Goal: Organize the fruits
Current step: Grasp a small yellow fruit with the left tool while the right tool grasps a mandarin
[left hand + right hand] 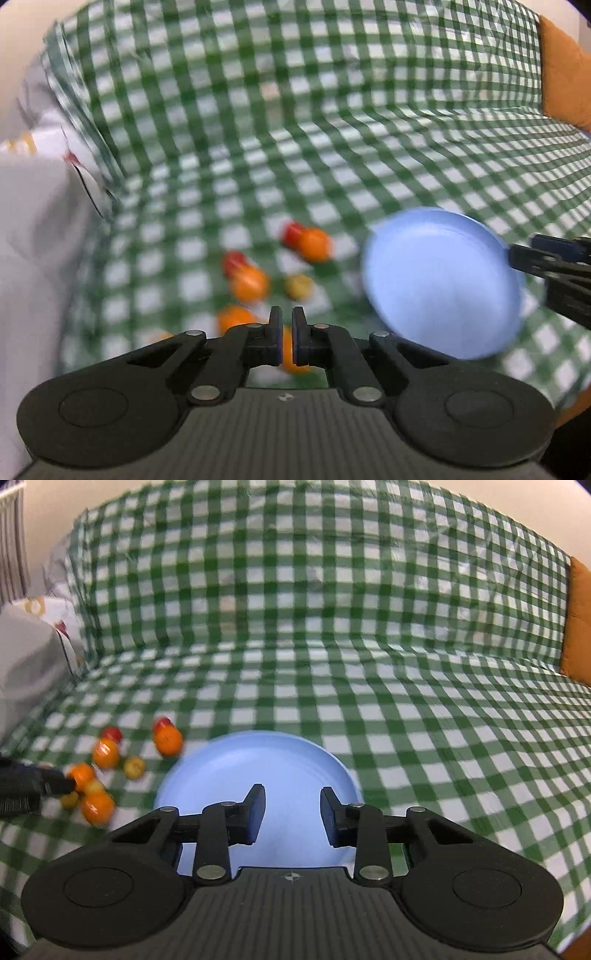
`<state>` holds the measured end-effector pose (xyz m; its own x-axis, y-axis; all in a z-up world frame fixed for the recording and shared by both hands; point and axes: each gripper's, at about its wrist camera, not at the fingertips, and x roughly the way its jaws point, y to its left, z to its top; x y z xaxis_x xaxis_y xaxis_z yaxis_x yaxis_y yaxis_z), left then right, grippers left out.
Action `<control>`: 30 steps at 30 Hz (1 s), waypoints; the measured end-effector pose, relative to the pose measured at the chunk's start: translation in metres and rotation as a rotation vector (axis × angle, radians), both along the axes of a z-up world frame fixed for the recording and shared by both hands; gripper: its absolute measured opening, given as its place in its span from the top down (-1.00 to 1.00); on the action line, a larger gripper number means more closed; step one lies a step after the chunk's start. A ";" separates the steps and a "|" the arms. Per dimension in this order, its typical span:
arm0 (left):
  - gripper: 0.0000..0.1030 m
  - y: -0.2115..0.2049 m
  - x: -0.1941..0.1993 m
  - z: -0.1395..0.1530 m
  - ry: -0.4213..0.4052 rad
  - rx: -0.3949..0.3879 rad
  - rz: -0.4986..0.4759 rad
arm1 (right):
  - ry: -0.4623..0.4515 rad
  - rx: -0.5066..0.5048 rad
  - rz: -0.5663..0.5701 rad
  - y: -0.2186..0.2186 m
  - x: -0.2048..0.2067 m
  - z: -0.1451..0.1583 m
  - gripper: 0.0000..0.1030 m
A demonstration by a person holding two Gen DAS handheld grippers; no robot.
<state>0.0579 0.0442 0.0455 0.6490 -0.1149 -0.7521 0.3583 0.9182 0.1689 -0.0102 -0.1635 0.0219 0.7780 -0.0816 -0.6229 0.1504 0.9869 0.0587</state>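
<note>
Left gripper (287, 339) has its jaws nearly together with only a narrow gap and nothing clamped; an orange fruit (291, 360) shows through the gap just beyond the tips. Right gripper (289, 814) has its jaws spread apart and empty, held over the near part of the blue plate (258, 760). From the left wrist view its fingers sit at the plate's right edge; whether they touch the rim cannot be told through the blur.

Beyond the left tips, the fruit cluster lies loose on the green checked cloth (406, 701): oranges (248, 284), smaller red fruits (233, 261) and one yellowish fruit (297, 286). The plate sits just beside the cluster, to its right, and holds no fruit. At the far left a pale patterned fabric (33, 653) borders the cloth.

Judgement: collection onto the plate has not begun. The left jaws need opening wider than the nearest orange before descending. Approach from directly above, seat the pads across the fruit's widest part, and close gently, since round fruit on soft cloth is likely to roll. Steadying the plate with the right tool would help.
</note>
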 end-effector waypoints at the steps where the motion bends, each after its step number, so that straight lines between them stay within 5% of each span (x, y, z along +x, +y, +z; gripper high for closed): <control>1: 0.91 0.009 0.006 0.000 -0.001 0.002 -0.002 | -0.009 0.011 0.014 0.005 0.002 0.001 0.33; 5: 0.90 0.049 0.029 -0.023 0.096 -0.027 0.067 | -0.017 0.048 0.104 0.031 0.015 0.001 0.33; 10: 0.90 0.070 0.046 -0.034 0.212 -0.151 0.127 | -0.003 0.060 0.226 0.069 0.029 -0.010 0.26; 17: 0.85 0.055 0.055 -0.052 0.277 -0.142 0.123 | 0.017 0.024 0.337 0.115 0.043 -0.033 0.07; 22: 0.45 0.059 0.063 -0.062 0.312 -0.137 0.156 | 0.037 -0.027 0.395 0.134 0.051 -0.050 -0.12; 30: 0.44 0.053 0.071 -0.070 0.354 -0.161 0.148 | 0.062 -0.048 0.438 0.147 0.072 -0.064 -0.17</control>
<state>0.1287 0.0972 -0.0245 0.3717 -0.1738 -0.9119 0.2304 0.9689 -0.0907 0.0615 -0.0163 -0.0417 0.7066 0.2175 -0.6734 -0.2811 0.9596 0.0150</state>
